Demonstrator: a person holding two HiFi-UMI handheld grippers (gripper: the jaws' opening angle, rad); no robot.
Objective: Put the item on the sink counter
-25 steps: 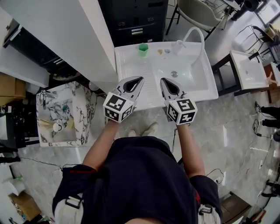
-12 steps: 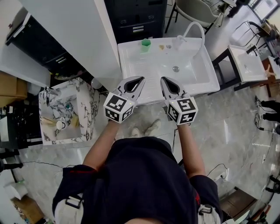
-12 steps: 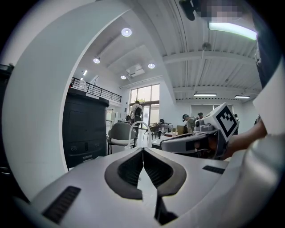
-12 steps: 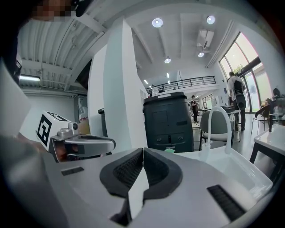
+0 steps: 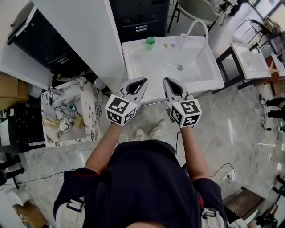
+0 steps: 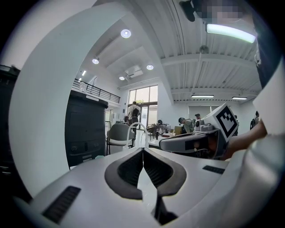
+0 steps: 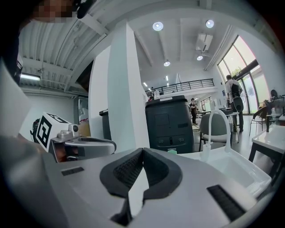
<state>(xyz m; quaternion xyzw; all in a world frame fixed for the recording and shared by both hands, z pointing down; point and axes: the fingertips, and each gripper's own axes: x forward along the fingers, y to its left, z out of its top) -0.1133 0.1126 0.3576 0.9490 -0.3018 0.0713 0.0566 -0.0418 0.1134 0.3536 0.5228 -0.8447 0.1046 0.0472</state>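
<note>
A white sink (image 5: 138, 71) stands ahead of me, with a curved white faucet (image 5: 196, 26) at its back. On its rear counter sits a small green cup (image 5: 150, 41), and two tiny items (image 5: 165, 45) lie beside it. My left gripper (image 5: 143, 80) and right gripper (image 5: 165, 81) hover side by side over the sink's near edge, both shut with nothing between the jaws. The left gripper view shows its jaws (image 6: 143, 149) closed and the right gripper (image 6: 196, 142) alongside. In the right gripper view the closed jaws (image 7: 143, 150) point toward the green cup (image 7: 172, 151) and the faucet (image 7: 217, 129).
A white pillar (image 5: 84, 35) rises at the left of the sink, and a black cabinet (image 5: 140, 18) stands behind it. A marble-patterned basin (image 5: 91, 111) with small objects sits at the left. A second white sink (image 5: 249, 62) is at the right, a chair (image 5: 200, 11) at the back.
The sink and its surroundings have slid slightly up and right in the head view. Both grippers hold the same place in the picture and stay shut.
</note>
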